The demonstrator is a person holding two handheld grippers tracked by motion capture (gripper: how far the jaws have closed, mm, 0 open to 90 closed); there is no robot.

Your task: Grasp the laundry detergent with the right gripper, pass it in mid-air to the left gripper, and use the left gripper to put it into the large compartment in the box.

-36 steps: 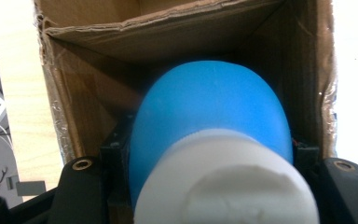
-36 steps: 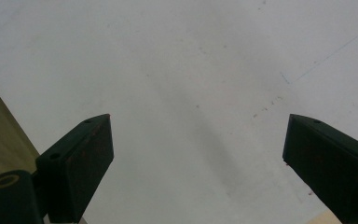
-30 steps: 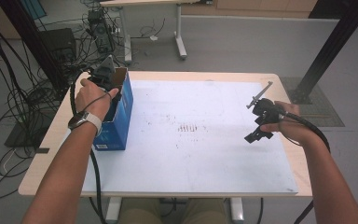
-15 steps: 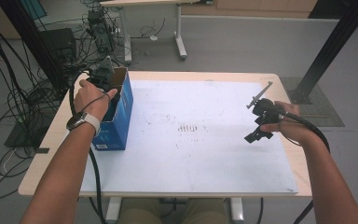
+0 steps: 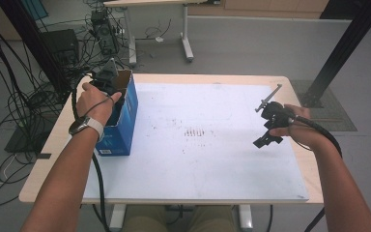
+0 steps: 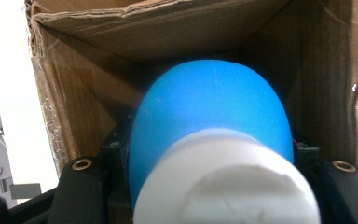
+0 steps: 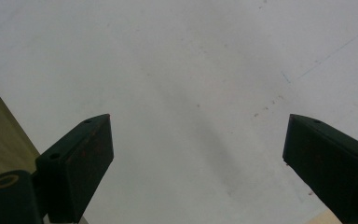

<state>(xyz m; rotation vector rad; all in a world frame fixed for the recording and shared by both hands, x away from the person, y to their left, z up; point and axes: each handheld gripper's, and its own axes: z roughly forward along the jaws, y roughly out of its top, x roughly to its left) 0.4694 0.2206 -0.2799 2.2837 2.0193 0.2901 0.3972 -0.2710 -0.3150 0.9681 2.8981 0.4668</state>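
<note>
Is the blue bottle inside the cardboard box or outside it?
Inside: in the left gripper view the blue bottle, clamped by the left gripper, has the cardboard box walls around it.

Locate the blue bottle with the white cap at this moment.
In the left gripper view the blue bottle sits clamped in the left gripper, inside the open cardboard box standing at the table's left edge in the high view.

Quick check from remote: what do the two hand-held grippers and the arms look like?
Both are black: the left hand-held gripper carries a grey three-cornered plate, the right hand-held gripper has broad flat jaws. A black cable trails from each. Forearms are bare; a watch with a pale strap is on the left wrist.
</note>
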